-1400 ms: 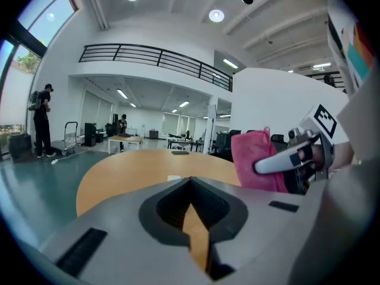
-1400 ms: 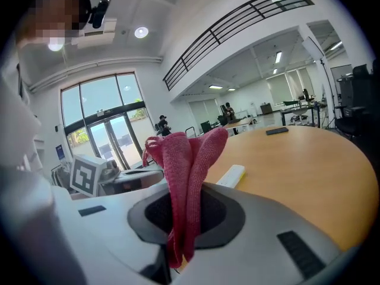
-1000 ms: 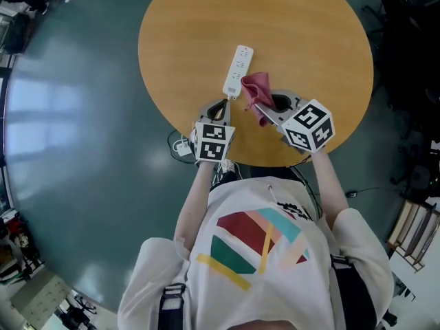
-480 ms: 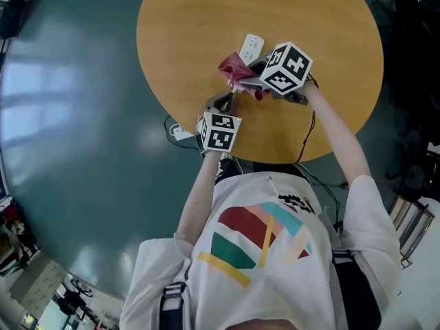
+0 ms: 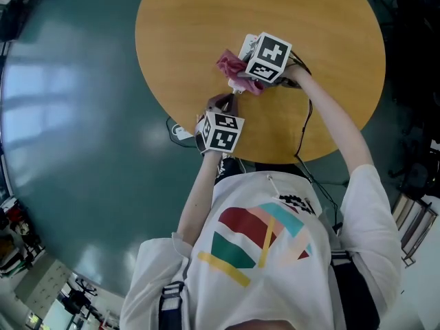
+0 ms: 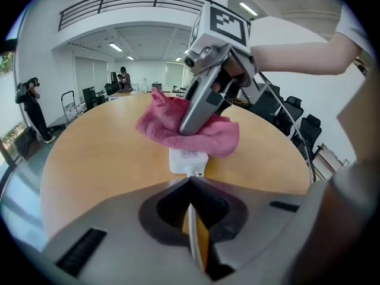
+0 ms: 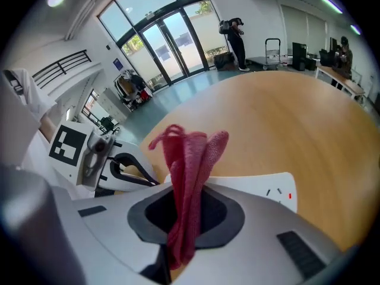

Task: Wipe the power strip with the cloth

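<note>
The long white plastic power strip (image 5: 249, 45) lies flat on the round light-wood worktop (image 5: 185, 19). At the strip's cord end, the left tongs (image 6: 189, 179) are pressed fully together on its thin white cable (image 6: 194, 236), with their tips just short of the strip's end face. The right tongs (image 7: 185, 186) are clamped on a bunched pink-red terry cloth (image 7: 191, 150). The cloth stands up between them and drapes over the top of the power strip close to that same cord end, touching it. The right tongs lean across the strip from its side. The strip's farther part pokes out beyond the cloth, showing slots and a small red mark.
</note>
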A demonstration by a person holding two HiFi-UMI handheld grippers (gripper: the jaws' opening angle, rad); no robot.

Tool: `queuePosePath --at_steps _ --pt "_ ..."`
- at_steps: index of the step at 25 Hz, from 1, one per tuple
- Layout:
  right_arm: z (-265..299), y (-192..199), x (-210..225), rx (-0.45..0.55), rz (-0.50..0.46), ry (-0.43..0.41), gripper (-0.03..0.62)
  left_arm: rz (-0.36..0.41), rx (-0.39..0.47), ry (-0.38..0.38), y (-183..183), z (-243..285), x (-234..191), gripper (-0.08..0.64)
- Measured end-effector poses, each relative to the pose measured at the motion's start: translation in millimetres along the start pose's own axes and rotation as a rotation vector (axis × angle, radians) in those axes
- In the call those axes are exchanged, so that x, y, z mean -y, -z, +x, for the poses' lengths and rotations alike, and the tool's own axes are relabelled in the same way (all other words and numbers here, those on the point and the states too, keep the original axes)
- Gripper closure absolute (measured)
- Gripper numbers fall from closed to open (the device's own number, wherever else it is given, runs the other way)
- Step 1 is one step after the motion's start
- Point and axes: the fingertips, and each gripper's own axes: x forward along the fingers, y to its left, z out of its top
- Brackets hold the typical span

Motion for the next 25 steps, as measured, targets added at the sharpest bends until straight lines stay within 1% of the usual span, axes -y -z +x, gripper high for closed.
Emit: queuePosePath --at_steps 4,8,13,16,21,25 --pt "-13.4 -4.1 29.8 -0.017 -0.001 0.03 0.552 0.012 -0.007 0.013 -1.4 -1.3 -0.8 0.517" --pt "-29.1 -6.4 70.8 -0.035 -0.012 0.136 0.552 0.003 -0.012 0.02 -1.8 0.4 -4.3 0.517" --pt "-45.0 -4.6 112.9 -0.039 -0.007 0.224 0.552 -0.006 -0.006 0.028 -0.8 5.6 -5.2 0.517" --pt "-51.0 -6.9 122.3 -0.024 -0.003 0.238 0.552 -0.013 -0.003 0.028 -1.5 3.6 -6.9 0.517" --pt "-52.1 -10.1 124.3 0.018 0.013 0.236 0.552 -0.024 -0.005 0.018 -0.9 0.3 -10.2 0.517" --pt "-54.6 -10.2 127.2 0.054 0.019 0.249 0.552 -0.019 -0.018 0.014 -0.7 0.3 -9.5 0.517"
